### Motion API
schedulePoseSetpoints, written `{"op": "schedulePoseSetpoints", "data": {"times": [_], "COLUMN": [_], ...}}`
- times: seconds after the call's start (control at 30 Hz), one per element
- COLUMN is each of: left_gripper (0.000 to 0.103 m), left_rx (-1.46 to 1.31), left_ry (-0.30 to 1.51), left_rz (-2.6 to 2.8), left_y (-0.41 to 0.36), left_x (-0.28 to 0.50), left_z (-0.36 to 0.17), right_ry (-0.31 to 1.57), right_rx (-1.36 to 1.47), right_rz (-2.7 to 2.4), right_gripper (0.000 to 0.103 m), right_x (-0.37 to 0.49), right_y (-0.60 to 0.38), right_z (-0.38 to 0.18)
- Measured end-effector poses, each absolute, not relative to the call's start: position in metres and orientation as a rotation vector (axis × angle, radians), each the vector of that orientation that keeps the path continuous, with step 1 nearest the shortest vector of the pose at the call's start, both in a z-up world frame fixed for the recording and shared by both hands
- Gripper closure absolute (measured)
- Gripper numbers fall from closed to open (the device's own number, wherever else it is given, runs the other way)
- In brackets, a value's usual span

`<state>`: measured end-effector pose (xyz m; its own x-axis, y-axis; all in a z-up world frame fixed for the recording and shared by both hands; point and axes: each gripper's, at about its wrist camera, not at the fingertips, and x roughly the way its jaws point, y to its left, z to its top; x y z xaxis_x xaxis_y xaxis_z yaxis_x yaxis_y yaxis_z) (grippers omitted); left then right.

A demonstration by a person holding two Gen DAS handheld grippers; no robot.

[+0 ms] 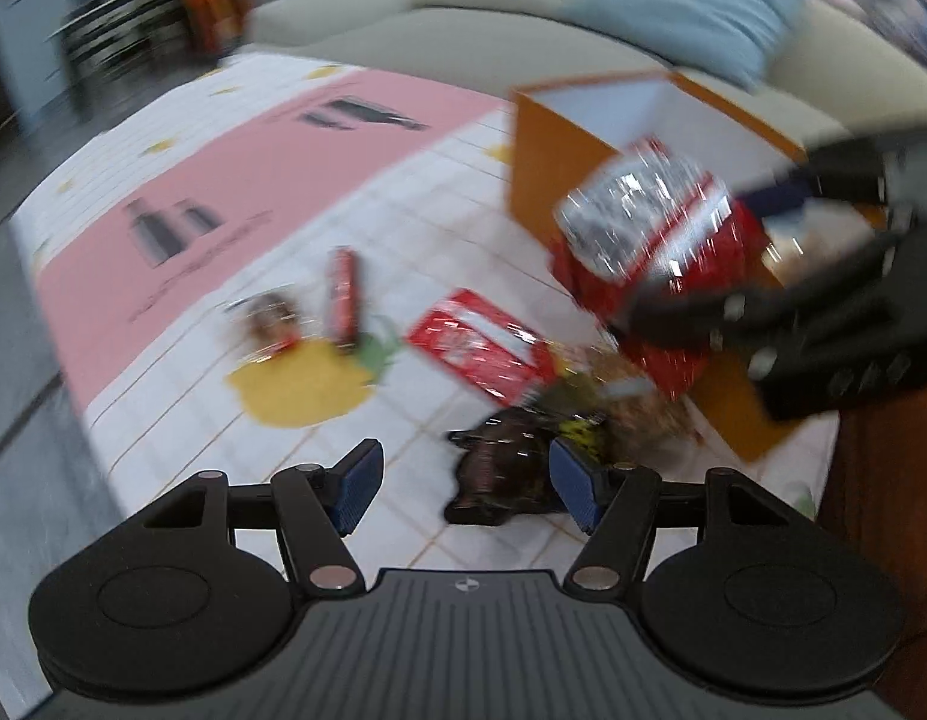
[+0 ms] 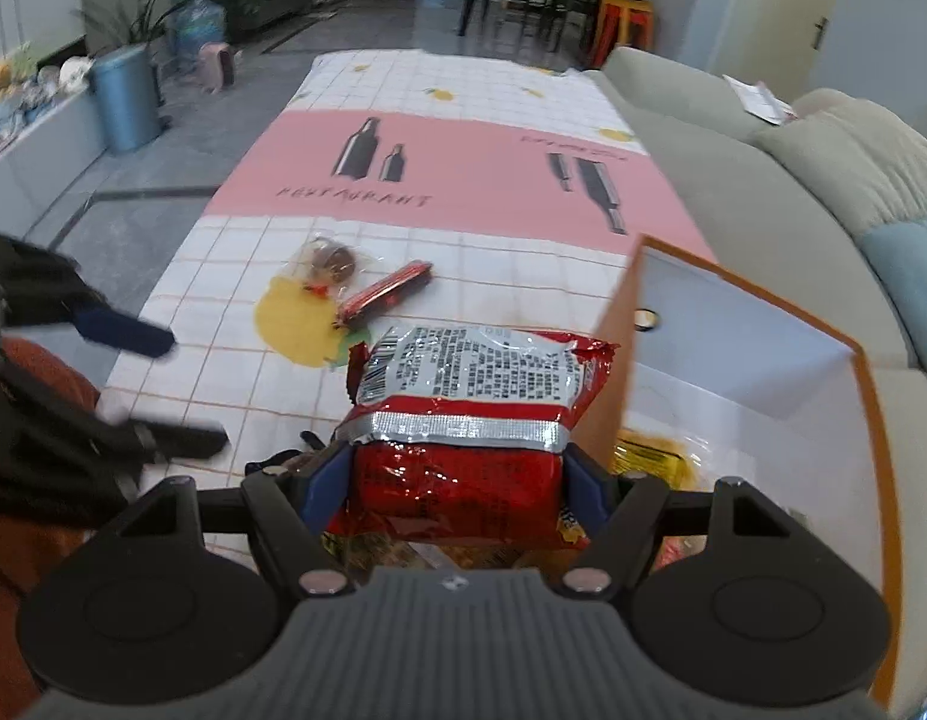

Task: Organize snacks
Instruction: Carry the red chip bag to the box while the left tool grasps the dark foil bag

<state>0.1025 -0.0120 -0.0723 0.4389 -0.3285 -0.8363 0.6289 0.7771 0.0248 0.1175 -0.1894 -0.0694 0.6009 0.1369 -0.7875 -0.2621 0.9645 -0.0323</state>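
A: Pinching the red snack bag (image 2: pixel 457 420), the right gripper (image 2: pixel 457 480) has its fingers (image 2: pixel 328 480) pressed on both sides; the bag sticks out toward twelve o'clock, beside the orange box (image 2: pixel 859 396).

B: And the left gripper (image 1: pixel 463 480)?

A: Its fingers (image 1: pixel 358 477) are spread with nothing between; a dark packet (image 1: pixel 499 474) lies at its one o'clock on the tabletop (image 2: pixel 493 264).

B: Count?

A: One red stick pack (image 2: pixel 385 294), one round clear-wrapped snack (image 2: pixel 331 261), one flat red packet (image 1: pixel 475 342).
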Motion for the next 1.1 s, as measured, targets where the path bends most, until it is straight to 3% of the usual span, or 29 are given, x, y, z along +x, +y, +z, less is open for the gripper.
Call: {"op": "schedulePoseSetpoints", "data": {"times": [0.47, 0.63, 0.8, 1.1], "left_gripper": [0.032, 0.023, 0.028, 0.052], "left_rx": [0.642, 0.708, 0.691, 0.603], "left_ry": [1.037, 1.042, 1.052, 1.068], "left_rz": [-0.829, -0.85, -0.813, -0.666], "left_y": [-0.059, -0.069, -0.073, -0.066], "left_x": [0.127, 0.129, 0.132, 0.129], "left_z": [-0.129, -0.139, -0.145, -0.136], "right_ry": [0.836, 0.846, 0.864, 0.877], "right_rx": [-0.047, -0.011, 0.005, 0.033], "right_rz": [0.102, 0.098, 0.094, 0.095], "right_gripper": [0.031, 0.031, 0.03, 0.03], "right_x": [0.099, 0.102, 0.104, 0.108], "right_y": [-0.232, -0.24, -0.245, -0.251], "right_z": [-0.052, -0.058, -0.063, -0.069]}}
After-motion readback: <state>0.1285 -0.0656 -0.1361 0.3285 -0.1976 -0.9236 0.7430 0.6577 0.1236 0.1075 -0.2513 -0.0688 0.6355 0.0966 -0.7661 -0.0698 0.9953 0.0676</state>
